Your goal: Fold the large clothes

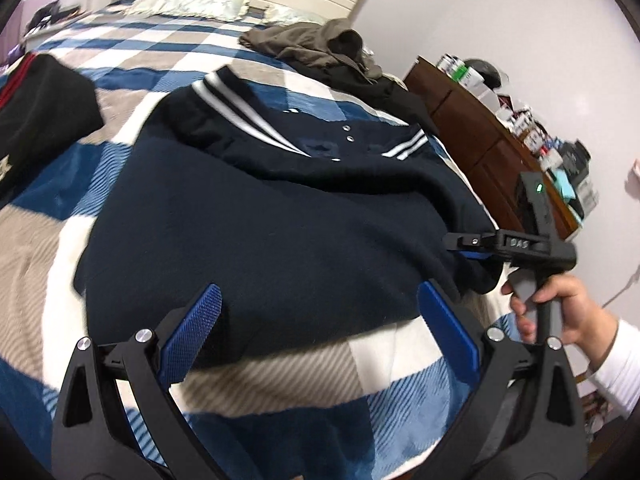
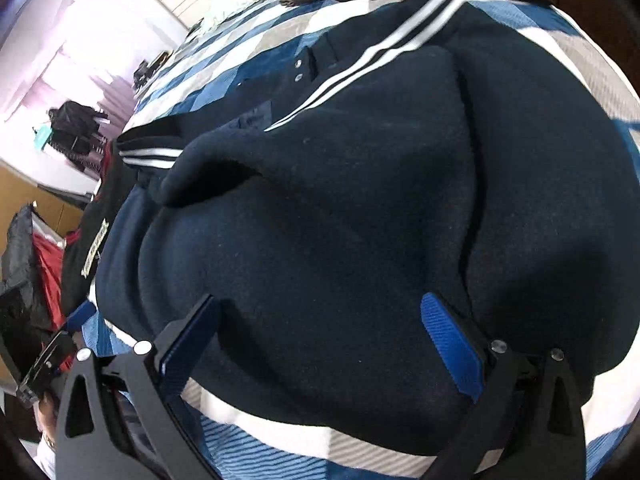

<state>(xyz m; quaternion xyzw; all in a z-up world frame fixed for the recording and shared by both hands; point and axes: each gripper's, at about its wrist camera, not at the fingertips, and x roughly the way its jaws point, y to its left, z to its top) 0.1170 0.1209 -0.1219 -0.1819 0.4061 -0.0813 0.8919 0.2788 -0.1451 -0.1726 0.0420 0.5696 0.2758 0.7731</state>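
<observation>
Navy jacket [image 1: 272, 216] with white stripe trim lay spread across the blue, white and grey checked blanket [image 1: 48, 240] on the bed, snap buttons near its collar. Going left to right in my left wrist view: a black garment with red stripes [image 1: 44, 100] sat at the far left, apart from the jacket; my left gripper [image 1: 320, 320] hung open over the jacket's near hem, nothing between its blue pads [image 1: 192, 336]. A heap of brown and black clothes [image 1: 320, 44] lay beyond the collar. At the right edge, my right gripper [image 1: 480, 246] sat at the jacket's corner; my right hand [image 1: 560, 304] held its handle. A brown dresser [image 1: 480, 128] cluttered with small items stood beside the bed. In the right wrist view, that gripper [image 2: 320, 340] was spread wide over the navy fabric.
</observation>
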